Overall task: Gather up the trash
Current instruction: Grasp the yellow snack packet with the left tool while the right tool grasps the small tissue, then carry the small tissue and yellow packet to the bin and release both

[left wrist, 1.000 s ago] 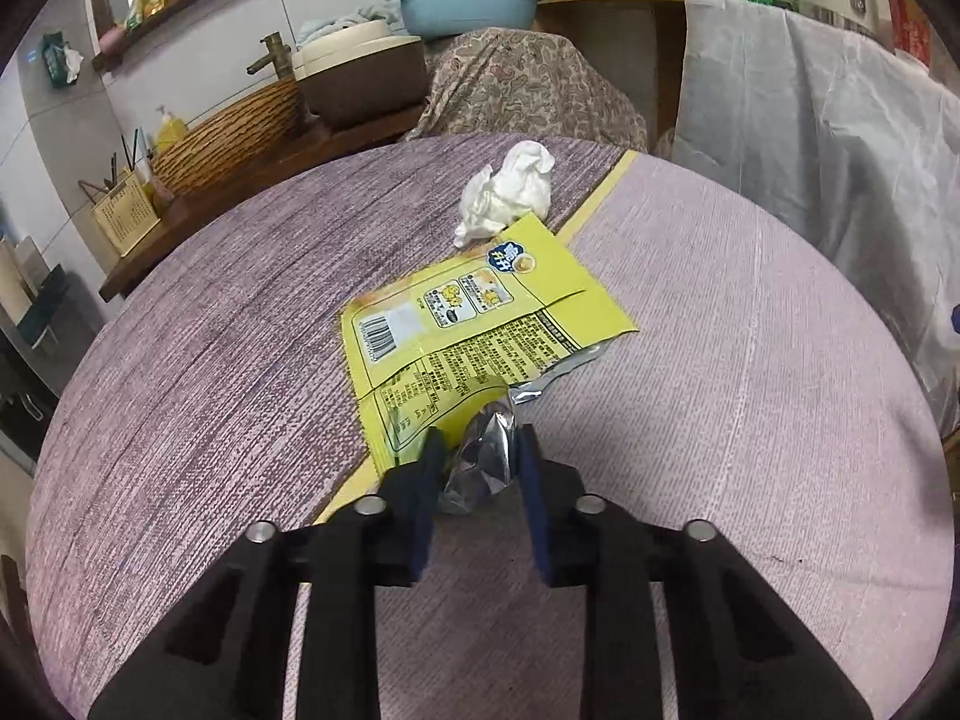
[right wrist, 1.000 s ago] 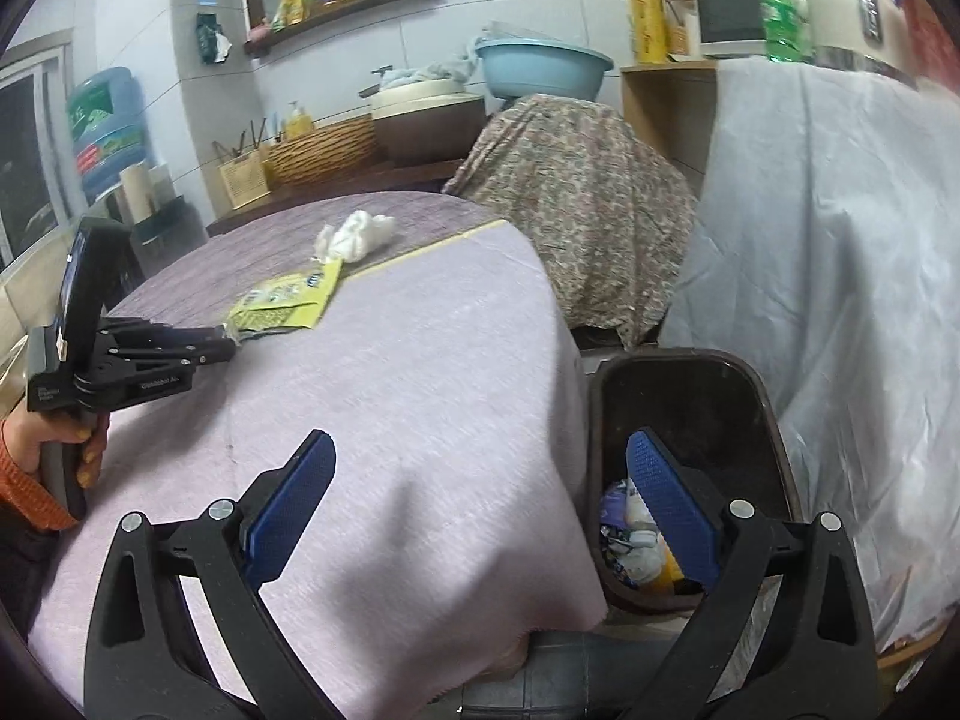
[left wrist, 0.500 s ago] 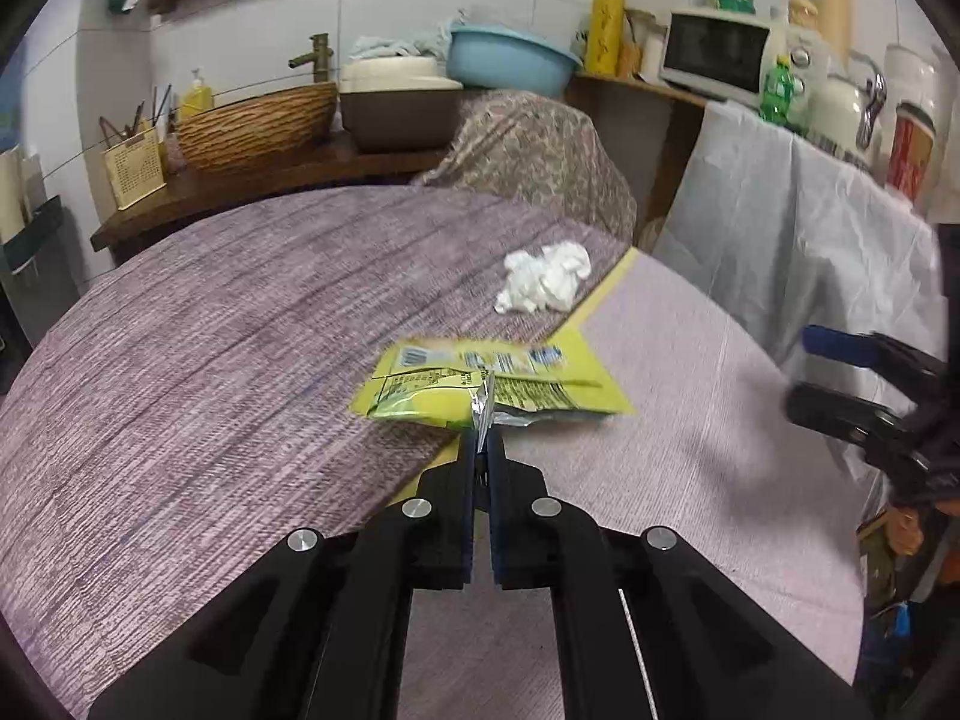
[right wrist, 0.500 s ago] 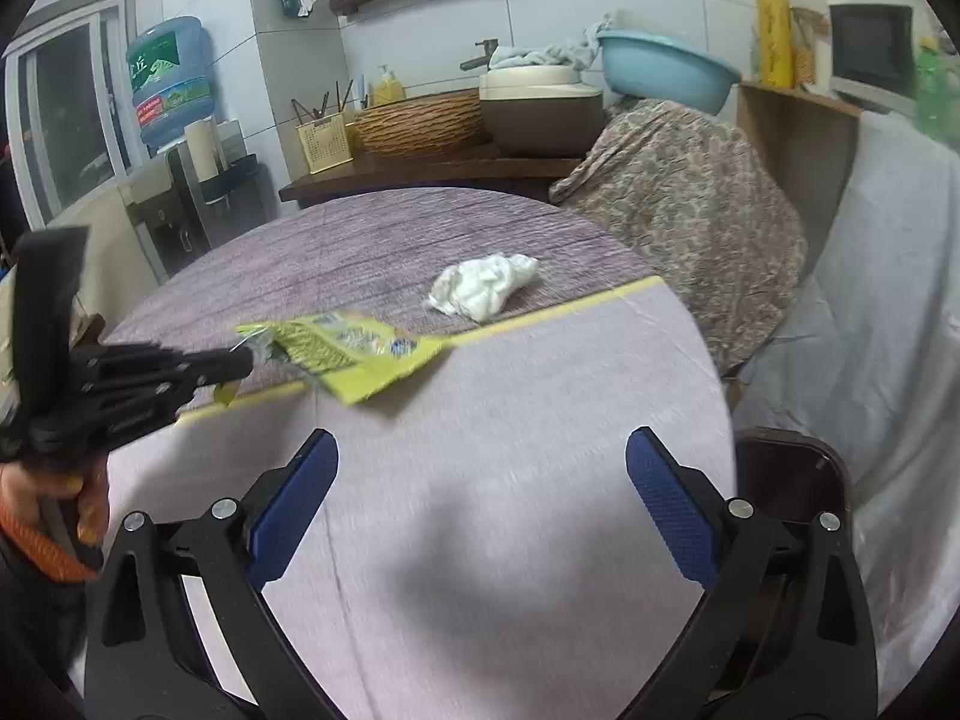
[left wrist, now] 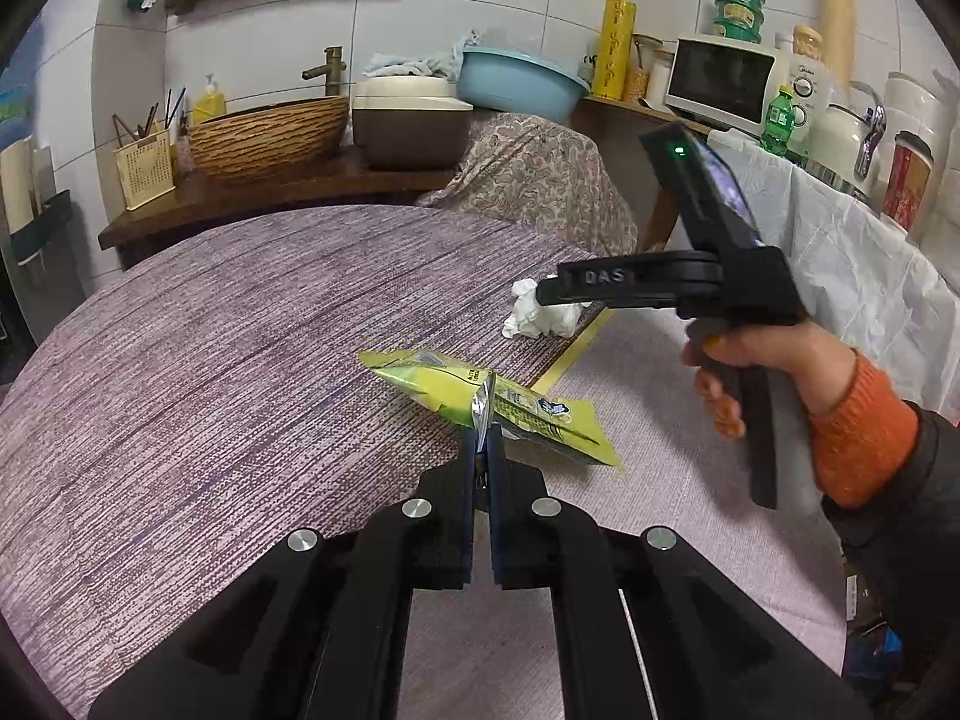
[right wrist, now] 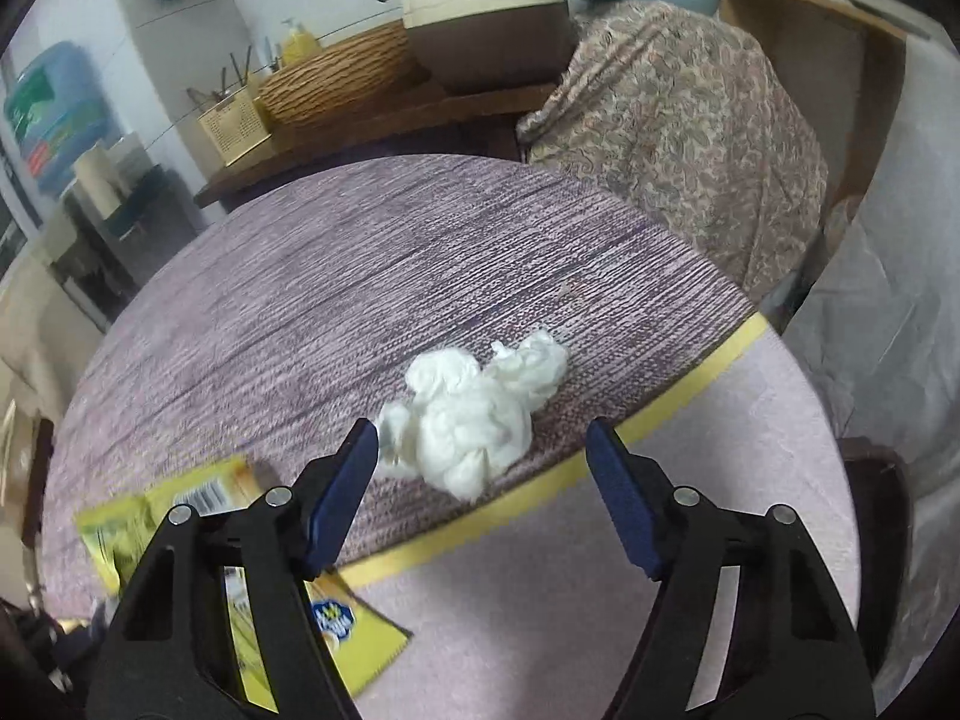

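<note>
My left gripper (left wrist: pixel 480 438) is shut on the torn silver edge of a yellow snack wrapper (left wrist: pixel 528 414) and holds it just above the round table. The wrapper also shows at the lower left of the right wrist view (right wrist: pixel 198 504). A crumpled white tissue (right wrist: pixel 474 420) lies on the purple tablecloth. My right gripper (right wrist: pixel 483 450) is open, its blue pads either side of the tissue and just short of it. In the left wrist view the right gripper (left wrist: pixel 558 291) hangs over the tissue (left wrist: pixel 534 315).
The round table (left wrist: pixel 210 360) has a yellow tape line (right wrist: pixel 678 408) across its cloth. A chair draped in patterned fabric (right wrist: pixel 678 120) stands behind the table. A dark bin's rim (right wrist: pixel 882 480) shows at the right. A wooden counter with a basket (left wrist: pixel 270 132) and pot is at the back.
My right gripper has swung from over the bin to the tissue on the table. My left gripper closed on the wrapper and lifted it off the cloth.
</note>
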### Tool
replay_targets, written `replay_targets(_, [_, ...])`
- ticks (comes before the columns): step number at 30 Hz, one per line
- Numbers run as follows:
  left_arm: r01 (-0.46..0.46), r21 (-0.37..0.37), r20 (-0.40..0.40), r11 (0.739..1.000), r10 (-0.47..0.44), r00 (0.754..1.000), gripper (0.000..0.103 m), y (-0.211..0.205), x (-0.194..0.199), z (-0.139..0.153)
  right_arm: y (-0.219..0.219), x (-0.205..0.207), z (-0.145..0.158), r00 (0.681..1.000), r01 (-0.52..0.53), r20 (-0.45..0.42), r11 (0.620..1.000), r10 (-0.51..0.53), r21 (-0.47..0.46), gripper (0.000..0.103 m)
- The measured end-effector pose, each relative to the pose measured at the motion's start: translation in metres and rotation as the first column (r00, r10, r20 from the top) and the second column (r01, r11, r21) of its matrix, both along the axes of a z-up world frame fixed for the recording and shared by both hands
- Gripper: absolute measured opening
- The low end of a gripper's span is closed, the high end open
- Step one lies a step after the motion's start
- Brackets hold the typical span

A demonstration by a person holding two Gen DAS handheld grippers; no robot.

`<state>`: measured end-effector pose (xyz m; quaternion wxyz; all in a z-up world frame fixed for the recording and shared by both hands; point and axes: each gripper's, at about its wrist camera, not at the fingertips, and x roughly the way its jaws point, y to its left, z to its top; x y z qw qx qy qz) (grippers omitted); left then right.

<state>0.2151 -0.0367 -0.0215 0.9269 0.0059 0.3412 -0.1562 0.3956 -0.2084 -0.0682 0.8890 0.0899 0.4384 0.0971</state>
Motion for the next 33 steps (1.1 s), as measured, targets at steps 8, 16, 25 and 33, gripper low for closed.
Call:
replay_targets(8, [-0.006,-0.018,-0.02,1.0,0.005,1.0,0.005,0.001,0.002,-0.004,0.01,0.013,-0.016,0.999,-0.028,-0.026,0.999,0.028,0.019,0.041])
replay_targets(16, [-0.018,-0.026,-0.006,1.0,0.017,1.0,0.005,0.004,0.0,-0.002,0.024,-0.018,0.004,0.992,-0.093,0.08,0.995,0.095,-0.031,0.031])
replay_targets(25, [-0.008,-0.04,0.061,0.999,0.011,0.998,0.005,0.003,-0.005,0.007,0.0,-0.098,0.035,0.97,-0.144,0.199,0.989,0.139,0.012,0.031])
replay_targets(33, [0.052,-0.073,0.081,0.996,-0.046,0.996,0.005,-0.023,-0.012,0.021,-0.055,-0.178,0.046,0.952,-0.092,0.292,0.996,0.091,-0.008,0.031])
